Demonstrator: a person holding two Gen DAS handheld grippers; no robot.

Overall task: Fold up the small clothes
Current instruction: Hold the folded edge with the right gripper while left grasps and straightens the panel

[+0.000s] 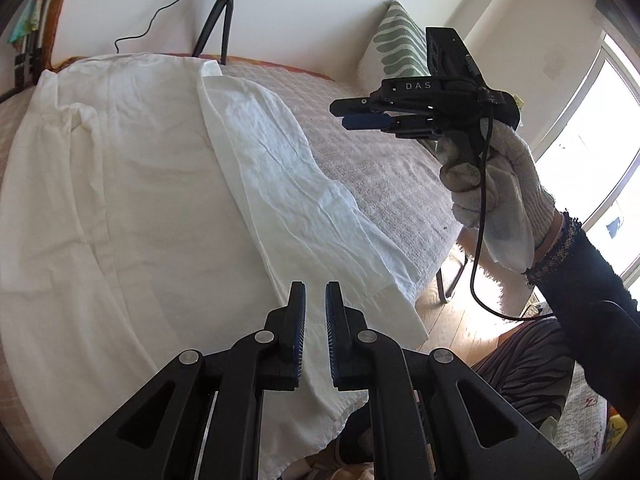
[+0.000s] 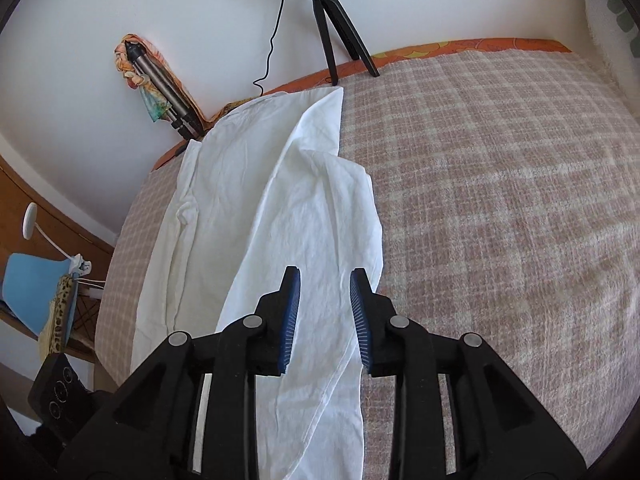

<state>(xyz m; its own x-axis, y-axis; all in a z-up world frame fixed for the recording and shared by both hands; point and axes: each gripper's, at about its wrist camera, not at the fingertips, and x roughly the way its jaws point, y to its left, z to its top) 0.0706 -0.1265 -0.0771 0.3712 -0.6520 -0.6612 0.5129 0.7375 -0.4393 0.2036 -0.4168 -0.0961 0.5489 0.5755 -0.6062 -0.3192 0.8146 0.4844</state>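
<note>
Partly, the white garment [image 1: 132,184] runs out of the left wrist view: its near end slips under the left gripper [image 1: 316,332] and off the bottom edge, so the hem cannot be made out, and its shape as a piece of clothing stays unclear. It lies flat on the checked blanket [image 2: 500,200], its long axis running from the near edge of that blanket away toward the wall, where a black tripod [image 2: 336,28] stands just past its far end. A folded-over strip [image 1: 304,208] lies along the garment's right side, following the same long line — in the right wrist view this flap narrows to a point at the far end.

The left gripper hovers over the garment's near end, its fingers [image 1: 296,336] drawn almost together with only a thin gap and no cloth pinched between them. The right gripper [image 2: 325,320] stands with its fingers [image 2: 290,320] spread apart above the flap, nothing held; seen from the left wrist it hangs in the air to the right of the garment, carried by a gloved hand [image 1: 496,184]. A leaf-patterned pillow [image 1: 400,40] leans at the blanket's far right corner — half hidden behind that gripper
</note>
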